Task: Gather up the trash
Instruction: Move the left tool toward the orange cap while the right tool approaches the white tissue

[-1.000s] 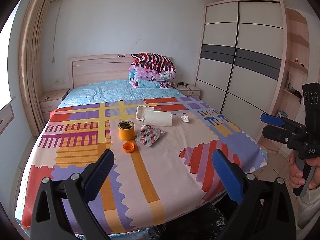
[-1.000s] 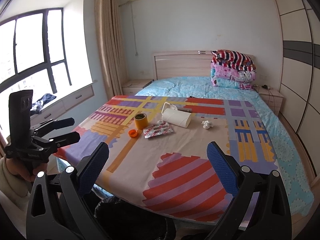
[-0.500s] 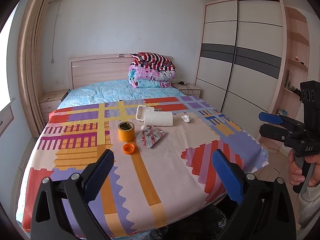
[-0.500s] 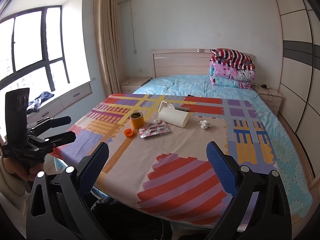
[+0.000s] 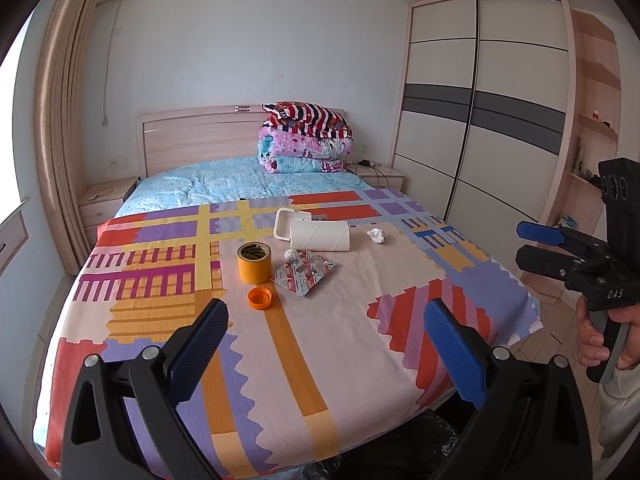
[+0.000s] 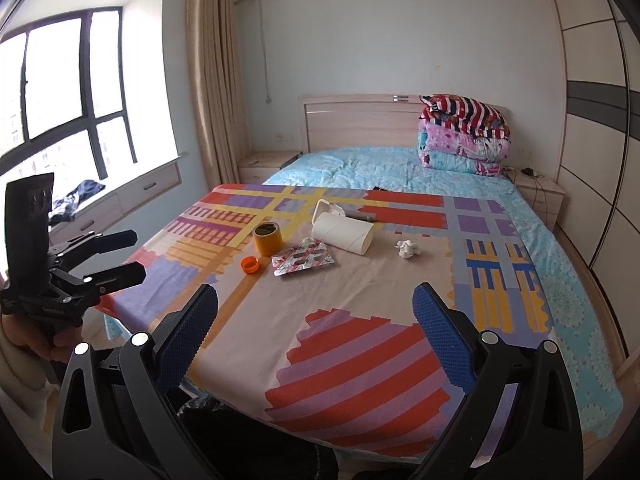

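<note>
Both wrist views have drifted slightly since a second ago: the litter sits a little lower and nearer frame centre, while nothing on the bed has shifted. Filling the middle of each frame is the bed [image 5: 208,176], covered by a patchwork sheet [image 5: 320,344] of orange, purple and red blocks. A stack of folded quilts [image 5: 306,140] rests at the headboard, upper centre in the left view and upper right in the right view. At the bottom edge of both views a black trash bag [image 6: 224,432] shows dimly below the foot of the bed.

The left gripper [image 5: 326,326] hangs at the lower middle of its own view, jaws spread wide and holding nothing; in the right view it appears at the left edge, parted. The right gripper [image 6: 316,310] is likewise spread wide and empty; in the left view it sits at the right edge in a hand [image 5: 608,340].

The trash lies clustered mid-frame on the sheet: a white paper roll [image 5: 320,236] on its side, touching a tipped white container [image 5: 290,222]; a roll of orange tape [image 5: 255,263] standing to the left; a foil wrapper [image 5: 306,276] just right of the tape; an orange cap [image 5: 259,298] below the tape; a crumpled tissue [image 5: 376,235] right of the paper roll.
</note>
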A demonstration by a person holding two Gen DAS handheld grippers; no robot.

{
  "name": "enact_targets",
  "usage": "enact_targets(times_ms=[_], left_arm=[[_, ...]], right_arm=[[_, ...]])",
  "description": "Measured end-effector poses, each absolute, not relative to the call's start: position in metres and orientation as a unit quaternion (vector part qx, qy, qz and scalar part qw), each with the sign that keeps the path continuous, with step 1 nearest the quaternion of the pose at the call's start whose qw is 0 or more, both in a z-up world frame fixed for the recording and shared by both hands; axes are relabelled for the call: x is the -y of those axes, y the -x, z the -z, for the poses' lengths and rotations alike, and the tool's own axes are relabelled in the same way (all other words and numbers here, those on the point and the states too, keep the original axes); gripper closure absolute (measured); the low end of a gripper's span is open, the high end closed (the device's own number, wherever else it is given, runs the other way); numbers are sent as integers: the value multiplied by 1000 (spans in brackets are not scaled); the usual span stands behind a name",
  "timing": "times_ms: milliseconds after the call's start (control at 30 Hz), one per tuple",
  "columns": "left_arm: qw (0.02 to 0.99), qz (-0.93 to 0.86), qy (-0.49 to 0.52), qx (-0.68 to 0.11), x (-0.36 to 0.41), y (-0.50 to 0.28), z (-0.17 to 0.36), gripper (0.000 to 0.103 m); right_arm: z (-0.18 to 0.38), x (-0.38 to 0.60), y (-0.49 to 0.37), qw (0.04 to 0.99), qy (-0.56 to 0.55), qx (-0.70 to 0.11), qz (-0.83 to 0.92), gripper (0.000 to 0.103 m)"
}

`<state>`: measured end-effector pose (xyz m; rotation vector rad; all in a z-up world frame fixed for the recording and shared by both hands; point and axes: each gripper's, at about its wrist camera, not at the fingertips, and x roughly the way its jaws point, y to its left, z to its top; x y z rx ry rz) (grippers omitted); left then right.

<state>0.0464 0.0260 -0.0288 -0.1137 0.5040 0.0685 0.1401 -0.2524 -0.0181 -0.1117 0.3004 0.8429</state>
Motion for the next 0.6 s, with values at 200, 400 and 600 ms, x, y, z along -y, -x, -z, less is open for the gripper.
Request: enact_targets(times_ms=[200,400,600], left_arm=[[965,-35,54,-253,-30,-52,34,8],[963,-36,52,-261,-34,-62,40,8],[960,-38,54,-272,-43,-77,48,10]], right_arm=[[19,250,-150,901,56,-148,-403,4],[22,245,-161,902,61,-155,-398,4],[24,236,-183,903,65,-167,-391,5]])
